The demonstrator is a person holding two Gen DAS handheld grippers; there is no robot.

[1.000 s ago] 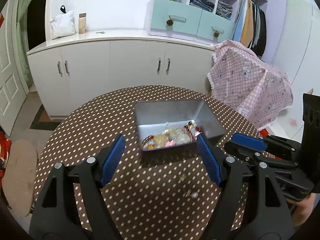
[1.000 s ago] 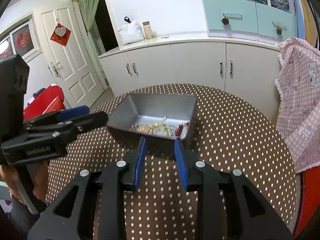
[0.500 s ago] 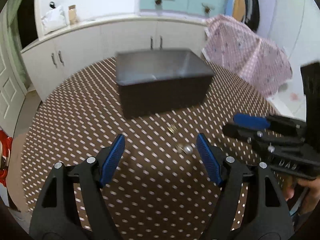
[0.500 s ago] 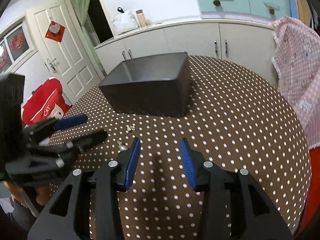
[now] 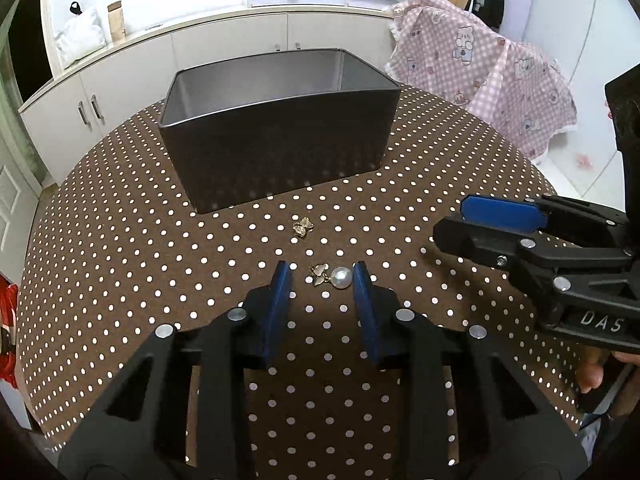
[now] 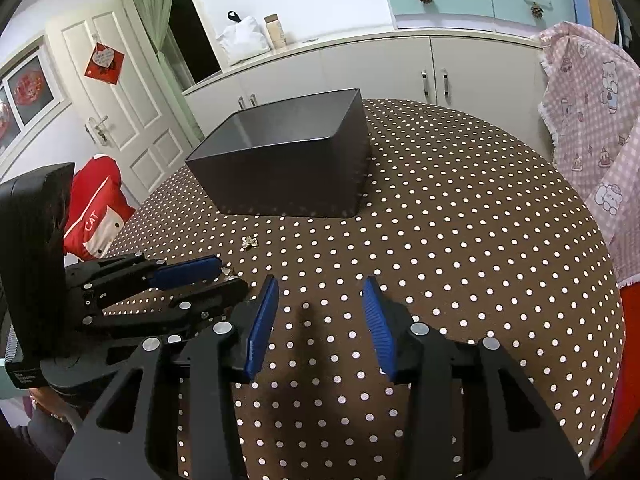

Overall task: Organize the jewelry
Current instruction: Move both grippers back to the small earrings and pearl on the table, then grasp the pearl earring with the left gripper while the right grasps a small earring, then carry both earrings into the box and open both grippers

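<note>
A pearl earring with a small gold charm (image 5: 340,278) lies on the brown dotted tablecloth (image 5: 120,264). My left gripper (image 5: 320,280) is low over it with its jaws closing, one on each side. The pearl sits by the right pad and the left pad stands clear of the charm. A second gold charm (image 5: 303,227) lies a little farther on, before the dark metal box (image 5: 280,152), whose inside is hidden from this low angle. My right gripper (image 6: 320,292) hovers to the right, its jaws opening with nothing between them. Its view shows the left gripper (image 6: 224,280) at the earring (image 6: 228,273).
The box (image 6: 288,172) stands at the table's far middle. White cabinets (image 5: 224,40) run behind the table. A pink checked cloth (image 5: 480,72) hangs at the right. A red bag (image 6: 96,208) and a white door (image 6: 132,112) are on the left.
My left gripper has dropped toward the table and its jaws have narrowed around the pearl earring. The box contents have gone out of sight. My right gripper's jaws have widened.
</note>
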